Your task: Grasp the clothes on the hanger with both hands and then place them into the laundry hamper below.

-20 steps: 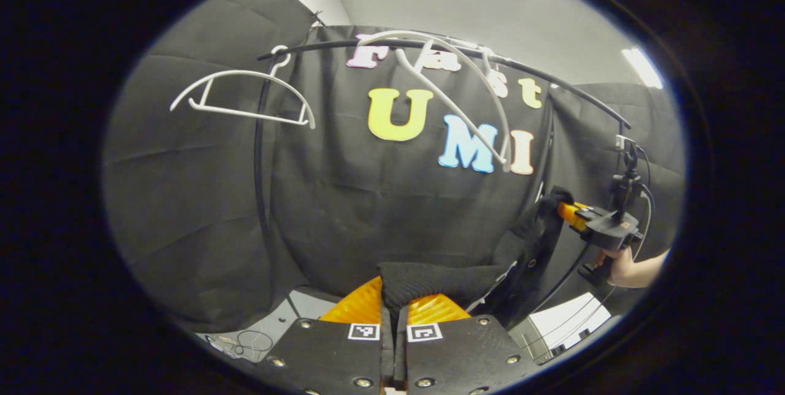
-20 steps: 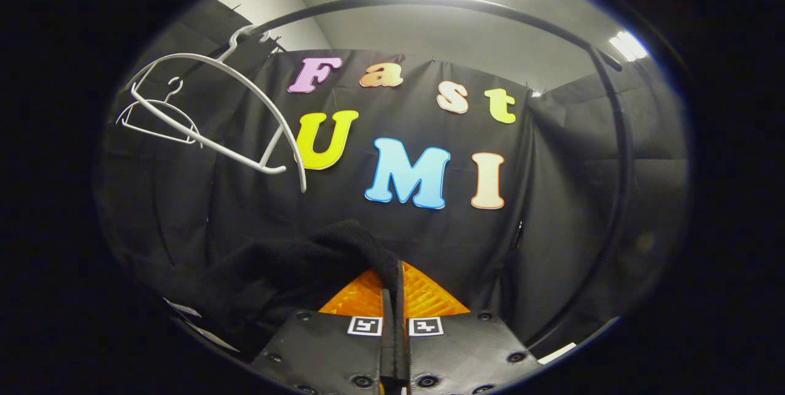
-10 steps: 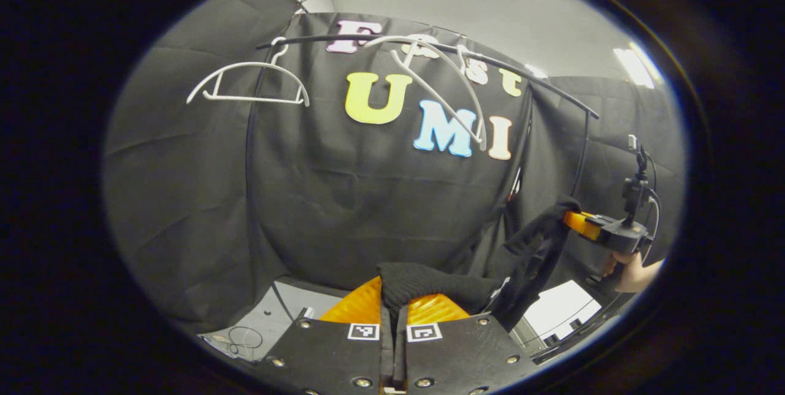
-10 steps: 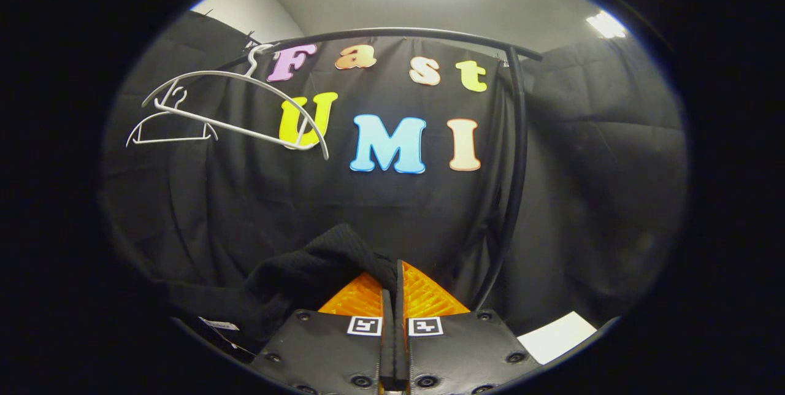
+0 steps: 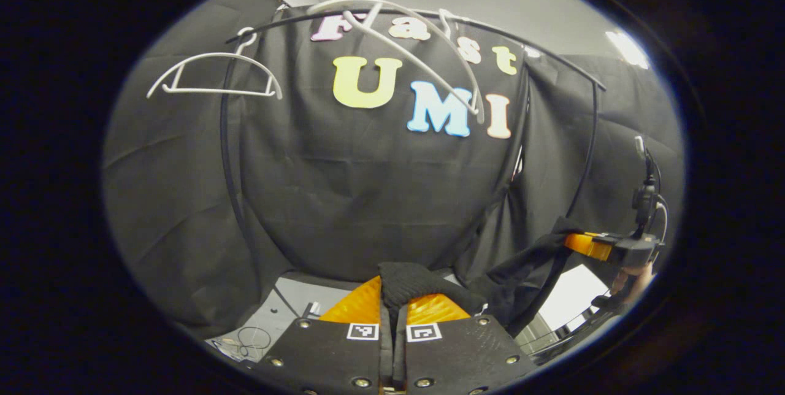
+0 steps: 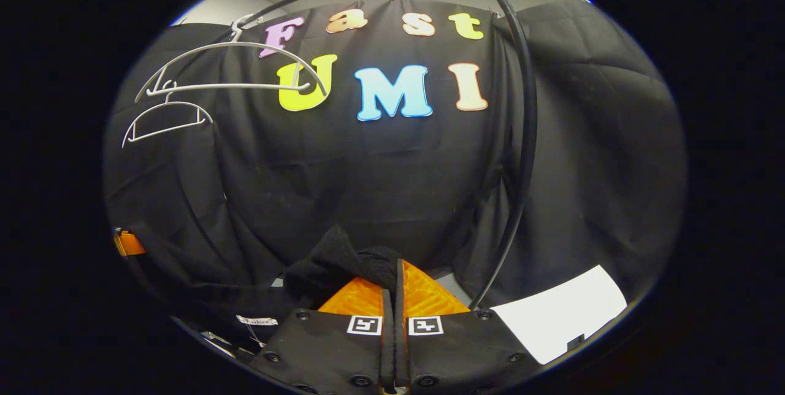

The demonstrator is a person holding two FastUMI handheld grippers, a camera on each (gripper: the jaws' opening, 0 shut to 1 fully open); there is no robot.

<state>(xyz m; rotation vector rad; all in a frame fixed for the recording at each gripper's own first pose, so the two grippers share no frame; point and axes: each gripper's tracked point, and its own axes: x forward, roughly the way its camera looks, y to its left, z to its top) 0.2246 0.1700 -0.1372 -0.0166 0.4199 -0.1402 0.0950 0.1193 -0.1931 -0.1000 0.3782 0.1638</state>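
Observation:
A black knitted garment (image 5: 423,281) hangs stretched between my two grippers, off the hangers. My left gripper (image 5: 392,297) is shut on one end of it. Its other end (image 5: 527,260) runs right to the right gripper (image 5: 579,241), held by a hand (image 5: 631,281). In the right gripper view my right gripper (image 6: 394,287) is shut on the garment (image 6: 343,260), which drapes down to the left with a small white label (image 6: 257,320). Two bare white hangers (image 5: 211,73) (image 5: 411,45) hang on the black rail (image 5: 552,54). The hamper is hidden.
The black rack's upright pole (image 6: 521,137) stands right of my right gripper. A white sheet (image 6: 558,315) lies on the floor at lower right. Grey floor with a thin cable (image 5: 251,340) shows at lower left. The left gripper (image 6: 127,241) peeks at the far left edge.
Both grippers have come down with the garment; the rail and hangers now sit higher in both views. The nearer hanger has swung and settled more level.

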